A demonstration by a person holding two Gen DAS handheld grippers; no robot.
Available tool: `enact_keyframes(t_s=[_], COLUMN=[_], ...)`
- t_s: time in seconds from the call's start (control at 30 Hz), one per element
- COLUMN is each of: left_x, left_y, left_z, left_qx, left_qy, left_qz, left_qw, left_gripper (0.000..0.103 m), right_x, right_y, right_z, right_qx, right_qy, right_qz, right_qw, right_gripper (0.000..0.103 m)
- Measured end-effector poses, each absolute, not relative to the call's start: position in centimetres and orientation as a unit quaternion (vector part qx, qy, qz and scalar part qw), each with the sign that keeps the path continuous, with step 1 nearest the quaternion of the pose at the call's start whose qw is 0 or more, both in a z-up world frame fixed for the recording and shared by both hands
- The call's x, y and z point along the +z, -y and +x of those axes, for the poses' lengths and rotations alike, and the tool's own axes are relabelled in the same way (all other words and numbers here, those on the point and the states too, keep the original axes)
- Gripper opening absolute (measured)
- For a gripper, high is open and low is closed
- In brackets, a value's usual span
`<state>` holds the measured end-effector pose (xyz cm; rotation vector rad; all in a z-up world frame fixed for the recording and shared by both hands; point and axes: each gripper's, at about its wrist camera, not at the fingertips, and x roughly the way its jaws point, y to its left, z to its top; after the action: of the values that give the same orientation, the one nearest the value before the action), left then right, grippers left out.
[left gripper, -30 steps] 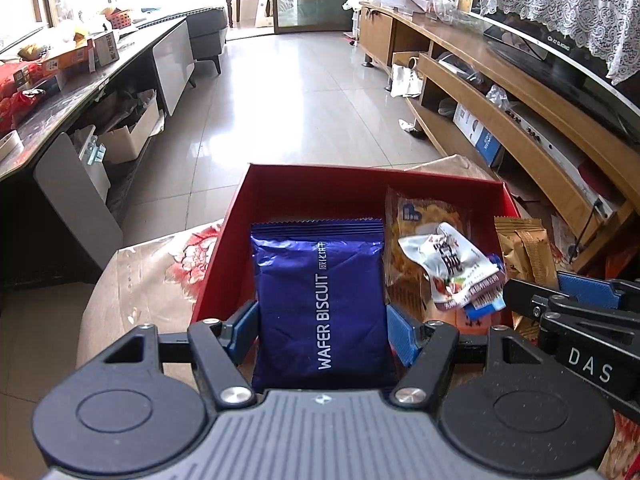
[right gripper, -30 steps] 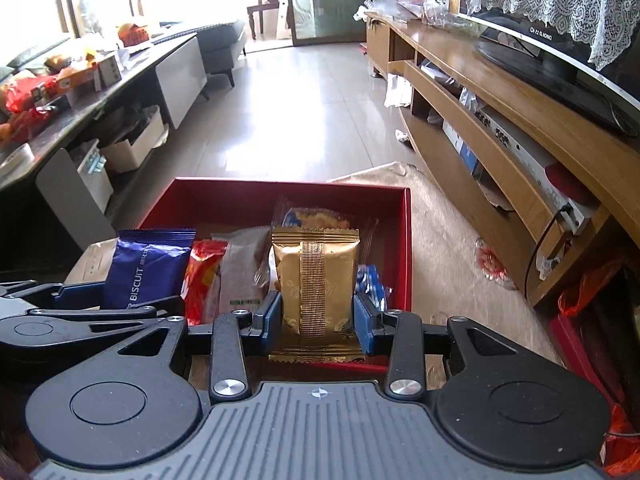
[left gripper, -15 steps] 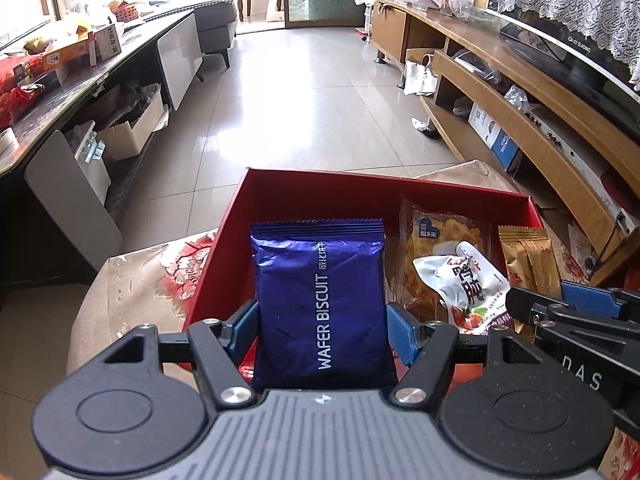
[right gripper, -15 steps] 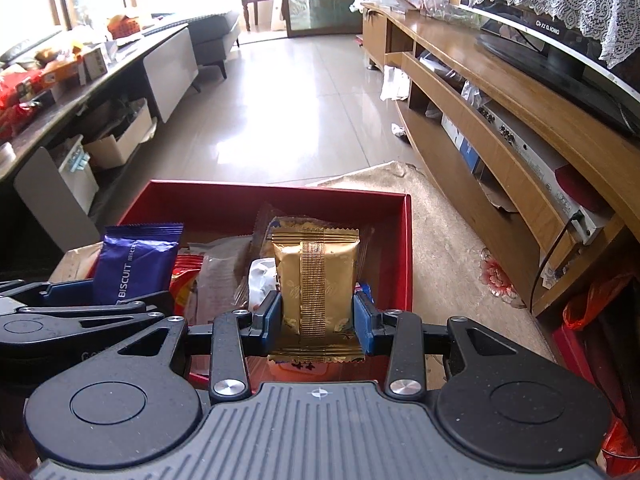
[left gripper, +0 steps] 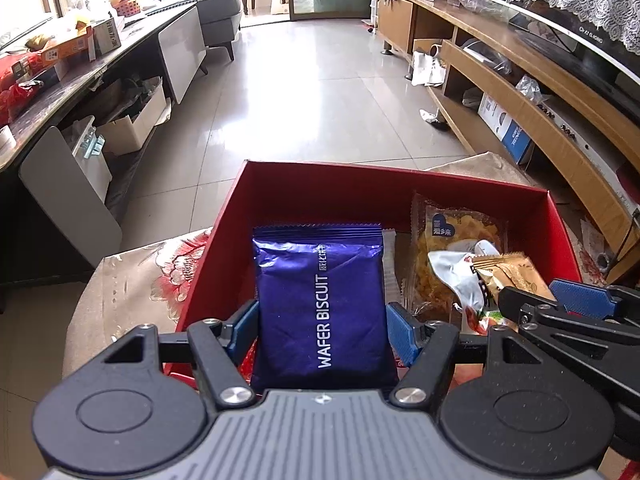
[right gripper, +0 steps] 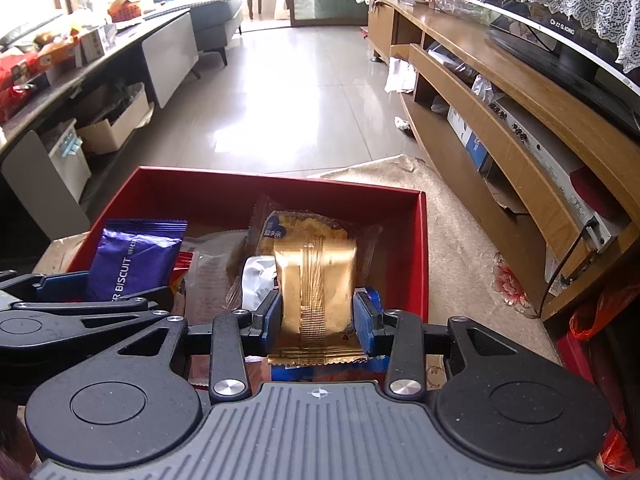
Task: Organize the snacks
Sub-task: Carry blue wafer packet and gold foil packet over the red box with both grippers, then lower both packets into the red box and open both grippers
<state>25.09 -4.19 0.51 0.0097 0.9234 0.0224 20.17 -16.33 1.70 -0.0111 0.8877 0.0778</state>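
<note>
A red open box [left gripper: 360, 172] sits on a patterned cloth and holds several snack packets. My left gripper [left gripper: 322, 324] is shut on a blue wafer biscuit packet [left gripper: 320, 300], held upright over the box's near left part. My right gripper [right gripper: 316, 312] has a gold packet [right gripper: 316, 280] between its blue pads, over the near right part of the box [right gripper: 280, 178]. Its jaws are opening while the pads still touch the packet's sides, and the packet's top looks blurred and tipped away. The two grippers are side by side, each showing at the edge of the other's view.
Inside the box lie a yellow cracker packet [left gripper: 456, 240], a white crumpled packet [left gripper: 456, 276] and a clear brown one [right gripper: 212, 268]. A wooden TV cabinet [right gripper: 520, 128] runs along the right, a dark cluttered counter [left gripper: 80, 72] along the left, with tiled floor beyond.
Both grippers came forward and lower over the red box with their packets. The gold packet's top has tipped away and gone blurred between the right pads.
</note>
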Motion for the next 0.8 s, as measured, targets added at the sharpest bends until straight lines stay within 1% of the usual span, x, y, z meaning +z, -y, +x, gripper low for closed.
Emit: enact_keyframes(t_s=[0.27,0.53,0.7,0.8], left_x=[0.24,0.53,0.99,1.13], left_y=[4.16,4.13,3.93,3.77], left_z=[25.45,25.33,25.24,25.18], left_qx=[0.011,0.011,0.01,0.011], left_qy=[-0.451,-0.446,-0.443,-0.443], left_qz=[0.005,0.009,0.003,-0.002], left_qw=[0.893,0.895,0.896,0.896], left_gripper=[0.064,0.065,0.066,0.066], right_x=[1.33,1.64,1.78,1.88], right_y=[16.17,16.41,16.57,16.58], right_z=[20.38,20.27,20.17,20.09], right_qx=[0.034,0.027,0.026,0.024], right_qy=[-0.432,-0.428,-0.427,-0.425], right_qz=[-0.01,-0.008,-0.005,-0.005], right_qw=[0.901,0.903,0.904,0.905], right_gripper=[0.05,0.059,0.061,0.065])
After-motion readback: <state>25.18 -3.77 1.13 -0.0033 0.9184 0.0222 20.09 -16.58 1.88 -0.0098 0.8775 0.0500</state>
